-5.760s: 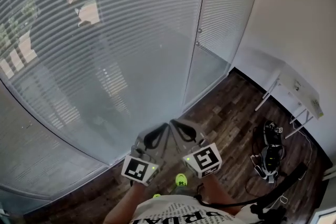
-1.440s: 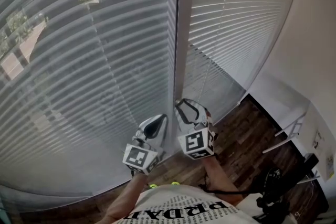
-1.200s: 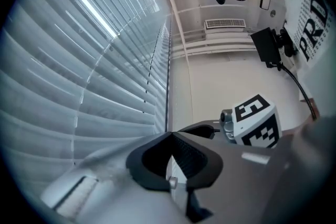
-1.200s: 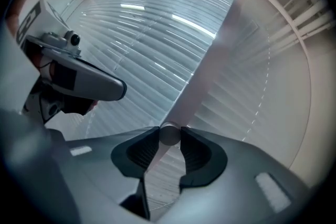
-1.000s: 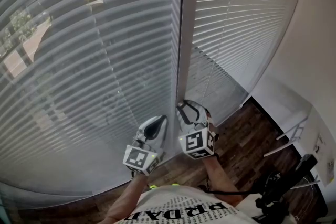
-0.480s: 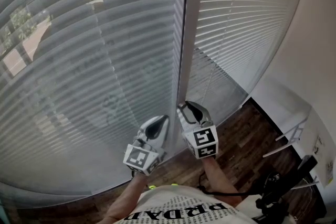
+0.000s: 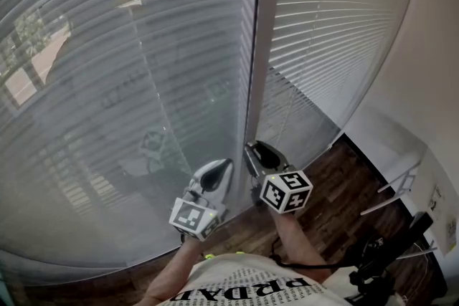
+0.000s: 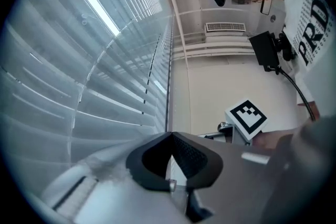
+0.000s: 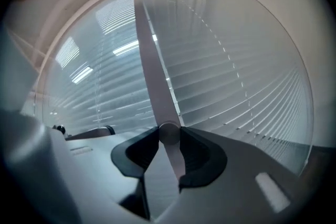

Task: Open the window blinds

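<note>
- Two panels of blinds face you: the left panel [image 7: 143, 82] and the right panel [image 7: 330, 46]. A pale frame post [image 7: 258, 46] runs upright between them.
- The slats look thin and light, but they seem to sit behind glass. I judge that you cannot work them directly.
- Your handle is the small round knob [image 9: 169, 134] on the post. It looks smooth and hard, so it is probably slippery under the pads and stiff enough to need a firm pinch.
- Take the knob across its widest part and keep it centred between the pads. Turn by rolling your wrist, not by pulling.
- Your right gripper [image 9: 169, 136] is clamped on that knob, with one jaw on each side of it.
- Your left gripper [image 8: 171, 136] has its jaw tips pressed together with nothing in them. It sits just beside the post, touching neither knob nor blinds.
- Compared with half a second ago, the right gripper's marker cube [image 7: 285, 191] shows a different face angle in the head view. Your wrist has rolled while the hand kept its place.
- The left panel's slats have tilted further open. That panel looks darker, and shapes behind it show through more clearly.
- The right panel looks unchanged, pale with its slats closed.
- The left gripper has not shifted.
</note>
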{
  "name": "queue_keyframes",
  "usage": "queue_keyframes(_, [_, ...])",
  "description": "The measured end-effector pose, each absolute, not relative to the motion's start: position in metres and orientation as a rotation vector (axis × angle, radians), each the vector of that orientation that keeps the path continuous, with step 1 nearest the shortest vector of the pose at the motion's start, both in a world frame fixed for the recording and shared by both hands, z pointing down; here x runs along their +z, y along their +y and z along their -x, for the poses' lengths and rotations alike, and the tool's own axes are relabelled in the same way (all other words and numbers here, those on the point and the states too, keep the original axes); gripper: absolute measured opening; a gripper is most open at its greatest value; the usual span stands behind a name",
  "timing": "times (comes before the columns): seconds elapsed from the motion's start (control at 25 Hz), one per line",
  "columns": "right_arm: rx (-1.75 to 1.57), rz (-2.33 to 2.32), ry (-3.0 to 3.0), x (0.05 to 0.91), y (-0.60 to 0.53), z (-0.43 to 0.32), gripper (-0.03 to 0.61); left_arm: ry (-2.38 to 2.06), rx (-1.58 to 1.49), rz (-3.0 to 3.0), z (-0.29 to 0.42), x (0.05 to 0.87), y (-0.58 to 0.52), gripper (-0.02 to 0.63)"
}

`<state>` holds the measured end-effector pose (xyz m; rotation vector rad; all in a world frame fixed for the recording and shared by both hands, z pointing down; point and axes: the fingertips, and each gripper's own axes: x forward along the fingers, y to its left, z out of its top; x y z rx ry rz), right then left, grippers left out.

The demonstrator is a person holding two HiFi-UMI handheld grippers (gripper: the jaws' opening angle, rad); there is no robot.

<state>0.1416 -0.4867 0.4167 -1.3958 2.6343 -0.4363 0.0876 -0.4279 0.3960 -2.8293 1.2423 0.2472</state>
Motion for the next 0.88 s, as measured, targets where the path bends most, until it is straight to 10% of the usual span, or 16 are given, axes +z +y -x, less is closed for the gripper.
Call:
queue_keyframes(0.4, [-0.439, 1.392, 2.635, 0.417, -0.488, -0.142, 0.123, 1.237, 0.241, 2.839, -0.090, 0.394, -0.426, -0.009])
queue_keyframes(0.88, [1.001, 1.708, 3.090, 0.413, -0.479, -0.127, 0.134, 1.250, 0.247, 2.822, -0.088, 0.388, -0.428, -0.009])
